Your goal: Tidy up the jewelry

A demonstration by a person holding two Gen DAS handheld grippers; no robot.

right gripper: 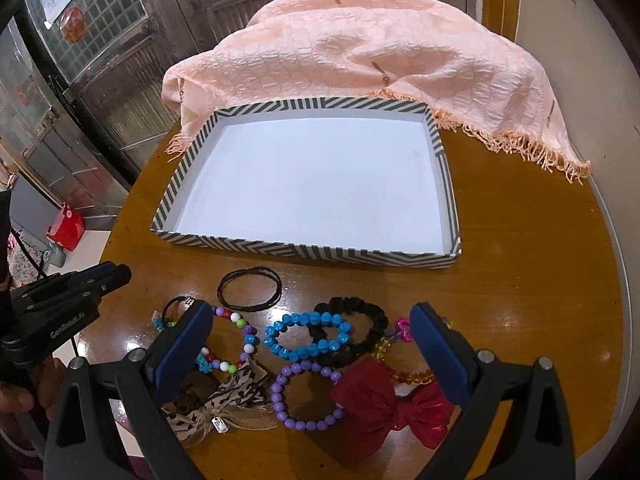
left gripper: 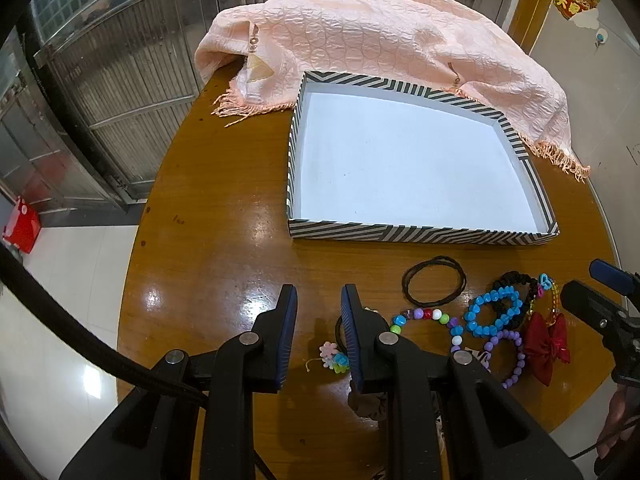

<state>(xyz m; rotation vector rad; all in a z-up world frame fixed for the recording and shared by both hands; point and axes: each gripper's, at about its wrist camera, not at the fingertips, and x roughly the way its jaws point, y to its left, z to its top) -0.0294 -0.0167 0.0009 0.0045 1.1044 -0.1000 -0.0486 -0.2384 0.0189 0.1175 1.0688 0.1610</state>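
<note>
Gaping wide over the purple bracelet (right gripper: 306, 396), right tongs (right gripper: 312, 344) hold nothing; left tongs (left gripper: 319, 312) narrowly parted, empty.

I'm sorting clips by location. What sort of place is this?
Probably a home, near its entrance: a round wooden table with a pink shawl draped on it, metal folding doors behind, and a red festive decoration on the wall.
</note>
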